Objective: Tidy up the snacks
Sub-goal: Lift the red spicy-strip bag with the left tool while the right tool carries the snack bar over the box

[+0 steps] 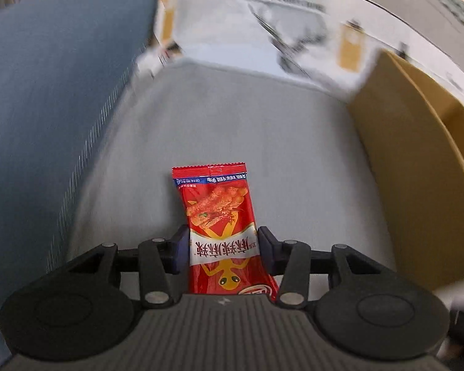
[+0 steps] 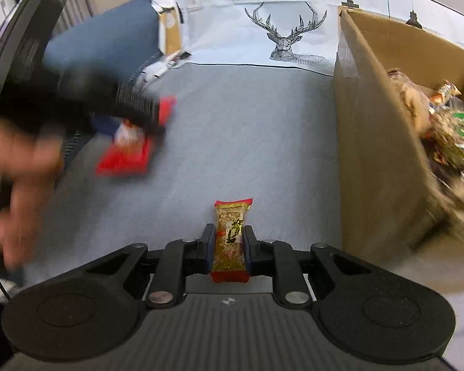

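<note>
My left gripper (image 1: 224,249) is shut on a red snack packet (image 1: 221,213) with a yellow lizard figure and holds it above the grey cloth. The same left gripper (image 2: 139,114) shows blurred in the right wrist view, with the red packet (image 2: 126,151) in it. My right gripper (image 2: 228,249) is shut on a small golden peanut bar (image 2: 230,235) with red ends. A cardboard box (image 2: 374,142) stands at the right, with several snack packets (image 2: 445,130) inside. Its wall also shows in the left wrist view (image 1: 417,185).
A grey cloth (image 2: 247,142) covers the surface. A white backdrop with a deer print (image 2: 290,31) stands at the back. A blue cushion (image 1: 46,92) lies at the left. A person's hand (image 2: 18,179) holds the left gripper.
</note>
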Motion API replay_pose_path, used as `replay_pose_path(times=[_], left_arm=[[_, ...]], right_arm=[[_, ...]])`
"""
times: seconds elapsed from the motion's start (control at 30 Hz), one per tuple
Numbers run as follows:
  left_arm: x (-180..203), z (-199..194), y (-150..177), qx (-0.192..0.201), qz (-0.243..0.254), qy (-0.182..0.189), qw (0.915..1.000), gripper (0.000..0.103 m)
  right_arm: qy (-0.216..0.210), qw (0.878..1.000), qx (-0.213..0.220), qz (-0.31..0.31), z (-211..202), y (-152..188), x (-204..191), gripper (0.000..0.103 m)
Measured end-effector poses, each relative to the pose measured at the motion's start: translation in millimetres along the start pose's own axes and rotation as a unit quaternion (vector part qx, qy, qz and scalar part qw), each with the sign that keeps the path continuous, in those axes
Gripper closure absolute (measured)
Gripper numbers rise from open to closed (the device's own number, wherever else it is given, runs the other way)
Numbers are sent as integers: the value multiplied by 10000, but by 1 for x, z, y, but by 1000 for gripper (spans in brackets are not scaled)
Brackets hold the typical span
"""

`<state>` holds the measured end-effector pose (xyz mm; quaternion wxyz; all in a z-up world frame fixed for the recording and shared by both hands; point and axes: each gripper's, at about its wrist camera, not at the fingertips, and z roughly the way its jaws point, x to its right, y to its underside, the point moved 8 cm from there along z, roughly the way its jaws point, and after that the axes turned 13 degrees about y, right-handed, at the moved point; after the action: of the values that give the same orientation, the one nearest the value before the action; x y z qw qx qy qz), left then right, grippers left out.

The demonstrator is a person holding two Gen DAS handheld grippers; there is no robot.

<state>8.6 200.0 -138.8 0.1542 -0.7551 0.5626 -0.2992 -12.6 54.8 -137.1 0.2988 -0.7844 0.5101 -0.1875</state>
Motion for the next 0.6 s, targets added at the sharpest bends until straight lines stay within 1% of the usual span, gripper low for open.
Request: replay_pose_path(times=[0.07, 0.13, 0.17, 0.23, 0.3, 0.37, 0.47, 0.53, 0.6], left_arm=[[7, -10, 30, -16, 57, 26, 10000, 52], [14, -20, 51, 45, 35, 122, 9999, 52], [20, -25, 59, 122, 144, 125, 9997, 52], [30, -33, 65, 285, 440, 76, 9986, 52], [40, -37, 66, 412, 663, 106, 9969, 52], [47, -38, 67, 469, 763, 99, 9959, 51], [46, -33, 75, 368, 708, 8, 9968, 51], [41, -30, 76, 304, 599, -36, 9977, 51], [34, -33, 75, 323, 410, -10, 9986, 51]], right_arm=[[25, 9999, 110, 27, -20, 10, 9, 84], [74, 9998, 69, 174, -36, 26, 21, 84], [70, 9996, 41, 280, -42, 34, 27, 84], [147, 9990, 108, 411, -56, 45, 35, 84], [178, 9984, 310, 447, -70, 48, 39, 84], [223, 9973, 526, 455, -83, 48, 41, 84], [284, 9959, 720, 459, -95, 48, 46, 84], [331, 9954, 788, 430, -97, 48, 48, 84], [440, 9950, 826, 341, -93, 47, 46, 84]])
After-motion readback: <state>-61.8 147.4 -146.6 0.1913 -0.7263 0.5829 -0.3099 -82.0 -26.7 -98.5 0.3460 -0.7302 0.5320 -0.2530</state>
